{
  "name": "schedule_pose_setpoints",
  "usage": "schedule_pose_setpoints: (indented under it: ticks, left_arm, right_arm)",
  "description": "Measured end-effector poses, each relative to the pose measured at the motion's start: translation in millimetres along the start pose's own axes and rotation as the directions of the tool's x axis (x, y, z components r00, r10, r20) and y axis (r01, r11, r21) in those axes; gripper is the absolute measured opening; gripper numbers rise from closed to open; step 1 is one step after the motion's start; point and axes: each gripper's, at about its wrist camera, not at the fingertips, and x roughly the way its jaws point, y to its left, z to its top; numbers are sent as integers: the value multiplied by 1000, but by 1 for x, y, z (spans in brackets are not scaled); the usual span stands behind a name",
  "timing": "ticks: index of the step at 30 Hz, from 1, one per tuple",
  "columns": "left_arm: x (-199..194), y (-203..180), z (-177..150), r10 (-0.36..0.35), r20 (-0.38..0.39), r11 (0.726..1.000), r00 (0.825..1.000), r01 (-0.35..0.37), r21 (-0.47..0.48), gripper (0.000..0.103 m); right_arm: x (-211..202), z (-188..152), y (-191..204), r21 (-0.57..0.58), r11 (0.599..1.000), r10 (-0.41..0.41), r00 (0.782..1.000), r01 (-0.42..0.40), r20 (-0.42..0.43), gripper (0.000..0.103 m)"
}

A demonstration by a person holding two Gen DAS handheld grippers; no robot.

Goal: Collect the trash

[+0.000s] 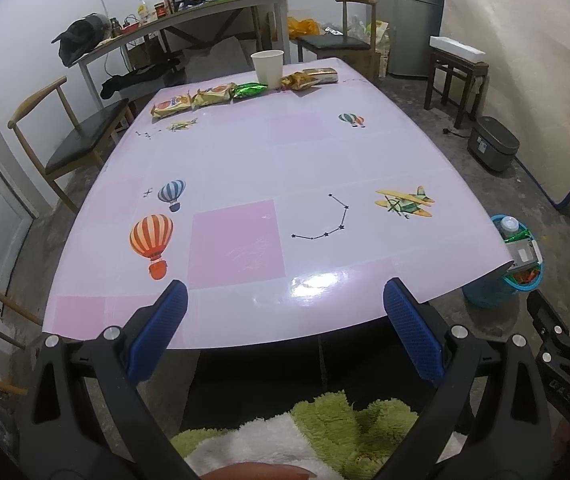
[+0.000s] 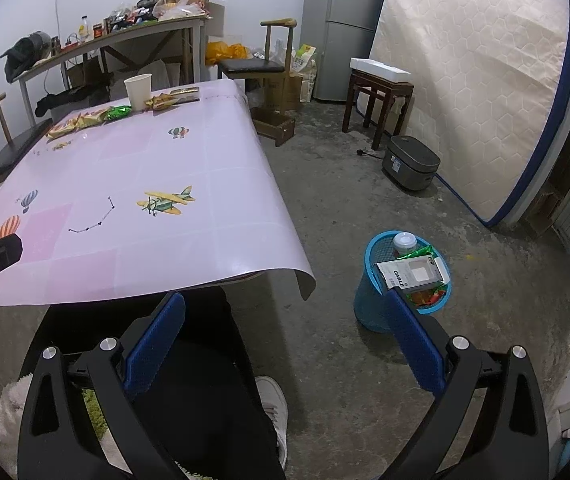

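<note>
Along the far edge of the pink table (image 1: 285, 160) stands a white paper cup (image 1: 268, 65) in a row of snack wrappers: orange-yellow ones (image 1: 191, 100), a green one (image 1: 250, 89) and a brown-gold one (image 1: 309, 77). The cup (image 2: 138, 86) and wrappers (image 2: 85, 120) show in the right wrist view too. A blue trash basket (image 2: 381, 304) on the floor right of the table holds a bottle, a box and wrappers. My left gripper (image 1: 285, 300) is open over the table's near edge, empty. My right gripper (image 2: 285, 312) is open over the floor beside the basket, empty.
Wooden chairs (image 1: 69, 140) stand left of and behind the table. A cluttered side table (image 1: 189, 12) lines the back wall. A stool (image 2: 381, 92), a grey appliance (image 2: 411, 164), a fridge and a leaning mattress (image 2: 477, 80) fill the right side. A person's legs and shoe (image 2: 273, 408) are below.
</note>
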Motion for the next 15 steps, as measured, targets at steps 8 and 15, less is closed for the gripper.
schedule_pose_setpoints:
  ticks: [8, 15]
  left_arm:
    - [3, -3, 0, -15, -11, 1000, 1000, 15, 7, 94]
    - [6, -2, 0, -15, -23, 1000, 1000, 15, 3, 94]
  right_arm:
    - [1, 0, -2, 4, 1000, 0, 1000, 0, -6, 97]
    - [3, 0, -3, 0, 1000, 3, 1000, -3, -10, 97]
